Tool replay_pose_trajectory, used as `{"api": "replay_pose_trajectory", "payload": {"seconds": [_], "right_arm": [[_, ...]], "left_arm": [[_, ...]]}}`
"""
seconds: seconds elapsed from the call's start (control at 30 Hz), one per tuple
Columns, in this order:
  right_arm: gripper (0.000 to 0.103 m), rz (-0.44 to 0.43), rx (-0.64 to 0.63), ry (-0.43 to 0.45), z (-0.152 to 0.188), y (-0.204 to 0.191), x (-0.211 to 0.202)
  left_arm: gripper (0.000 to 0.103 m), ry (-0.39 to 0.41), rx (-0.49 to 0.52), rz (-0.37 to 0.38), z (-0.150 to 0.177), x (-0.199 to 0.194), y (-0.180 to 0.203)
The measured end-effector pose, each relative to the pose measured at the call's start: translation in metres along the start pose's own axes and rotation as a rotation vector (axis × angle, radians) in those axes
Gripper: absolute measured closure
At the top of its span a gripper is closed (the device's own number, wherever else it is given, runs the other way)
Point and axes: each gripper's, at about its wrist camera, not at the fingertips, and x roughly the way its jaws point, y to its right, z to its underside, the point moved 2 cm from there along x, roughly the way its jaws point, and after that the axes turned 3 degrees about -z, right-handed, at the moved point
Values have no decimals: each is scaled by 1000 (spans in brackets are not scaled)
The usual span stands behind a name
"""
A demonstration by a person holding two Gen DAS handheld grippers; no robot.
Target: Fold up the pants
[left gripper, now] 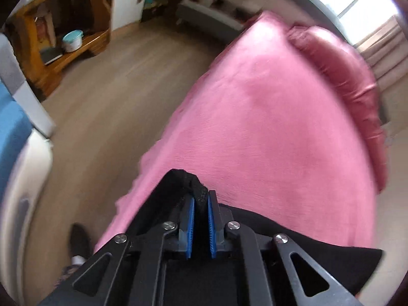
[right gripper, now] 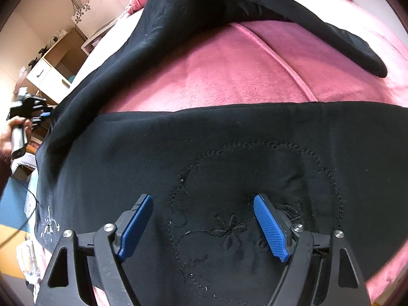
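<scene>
The black pants (right gripper: 204,153) lie spread on a pink bed cover (right gripper: 229,71), with stitched flower embroidery on the near part. One leg (right gripper: 280,17) arches up across the far side. My right gripper (right gripper: 204,199) is open, its blue pads (right gripper: 270,227) just above the embroidered fabric. My left gripper (left gripper: 201,204) is shut on a thick black edge of the pants (left gripper: 193,183) and holds it above the bed (left gripper: 255,114). The left gripper also shows at the far left of the right wrist view (right gripper: 40,114), at the pants' edge.
A dark pink pillow (left gripper: 344,76) lies at the bed's far side. Beside the bed is wooden floor (left gripper: 114,76), a wooden shelf unit (left gripper: 63,38) and a blue and white seat (left gripper: 15,127). A white cabinet (right gripper: 51,74) stands past the bed.
</scene>
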Motion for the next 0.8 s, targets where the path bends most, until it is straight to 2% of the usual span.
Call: {"api": "replay_pose_trajectory", "payload": {"seconds": [0.13,0.17,0.33,0.47,0.6,0.67,0.7,0.8], "right_arm": [[21,-7,19,22,-3,3,-8],[21,-7,25,33,-5,5,-11],[21,-42,66,92,-19,13,-25],[22,-99,118,138,-41,20,-34],[23,-147,168,184,-69,27,-44],[23,-203,205,198,-83,31,-46],[23,-253,232,203,-90,34,-46],[23,-371,347,241,-109,44,-47]], "left_arm": [[94,114,91,249,33,-73,13],[94,143,129,341,49,-99,15],[95,169,246,533,120,-176,3],[95,192,267,569,176,-226,-30],[95,193,208,552,204,-245,-73],[95,172,178,550,213,-247,-89],[95,170,175,524,217,-245,-94],[95,141,144,513,217,-236,-102]]}}
